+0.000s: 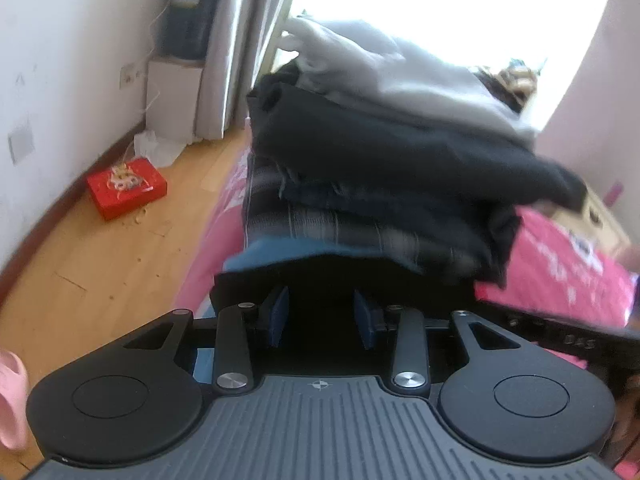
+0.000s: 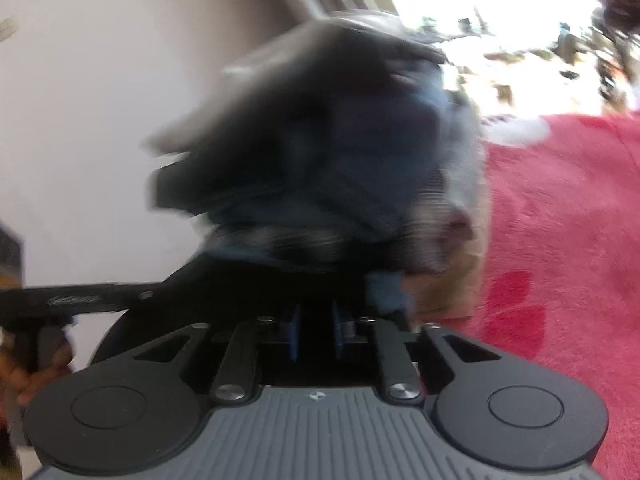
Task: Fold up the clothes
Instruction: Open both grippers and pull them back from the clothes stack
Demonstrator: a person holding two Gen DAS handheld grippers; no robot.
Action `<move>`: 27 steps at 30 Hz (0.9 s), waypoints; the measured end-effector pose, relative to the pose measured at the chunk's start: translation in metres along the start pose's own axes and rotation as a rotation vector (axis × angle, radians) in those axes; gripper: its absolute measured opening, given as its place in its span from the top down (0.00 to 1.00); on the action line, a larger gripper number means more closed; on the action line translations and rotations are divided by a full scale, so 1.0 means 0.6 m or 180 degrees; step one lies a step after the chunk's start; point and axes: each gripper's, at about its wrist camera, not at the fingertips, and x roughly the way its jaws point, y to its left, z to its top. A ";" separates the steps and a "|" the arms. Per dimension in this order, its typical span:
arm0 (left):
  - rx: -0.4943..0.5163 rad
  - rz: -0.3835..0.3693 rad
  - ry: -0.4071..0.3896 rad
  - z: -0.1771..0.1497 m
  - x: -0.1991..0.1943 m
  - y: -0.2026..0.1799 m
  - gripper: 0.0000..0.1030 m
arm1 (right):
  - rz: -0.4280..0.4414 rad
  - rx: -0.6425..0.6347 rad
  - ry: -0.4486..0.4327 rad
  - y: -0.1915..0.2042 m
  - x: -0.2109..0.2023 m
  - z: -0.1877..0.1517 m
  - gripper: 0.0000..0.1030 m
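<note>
In the left wrist view, the left gripper (image 1: 321,314) has its two blue pads (image 1: 280,312) set apart, with dark cloth lying between them. The picture does not show if the pads press on this cloth, so I cannot tell whether the gripper grasps it. Just in front of the gripper stands a pile of folded clothes (image 1: 380,184): a blue piece at the bottom, a grey striped one, dark black ones above, and a light grey garment (image 1: 384,76) on top. The pile rests on a pink patterned bed cover (image 1: 560,256), at its left edge, next to the wooden floor (image 1: 100,248). A red flat box (image 1: 126,190) lies on this floor near the white wall. A bright window is behind the pile.

In the right wrist view, much is blurred. The right gripper (image 2: 316,332) has its blue pads close together with only a narrow gap, and black cloth seems to fill it, so the gripper looks clenched on the bottom of the same dark pile (image 2: 320,152). The red-pink bed cover (image 2: 560,240) spreads on the right side. At the left edge, a hand (image 2: 24,376) holds a black handle.
</note>
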 end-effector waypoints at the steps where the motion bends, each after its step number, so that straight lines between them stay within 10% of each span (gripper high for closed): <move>1: -0.0054 0.0007 -0.0042 0.004 -0.004 0.003 0.65 | -0.0035 0.0085 -0.0037 -0.007 0.002 0.009 0.86; 13: -0.0177 0.0179 -0.0412 -0.001 -0.179 -0.056 0.44 | 0.0065 0.0019 0.0156 -0.003 -0.109 0.052 0.83; 20: 0.0180 0.0281 -0.0534 -0.081 -0.338 -0.178 0.00 | -0.0053 -0.0708 0.0561 0.094 -0.279 0.017 0.81; 27: -0.0029 0.0167 -0.0388 -0.157 -0.400 -0.259 0.00 | -0.0172 -0.0973 0.0483 0.163 -0.443 -0.128 0.47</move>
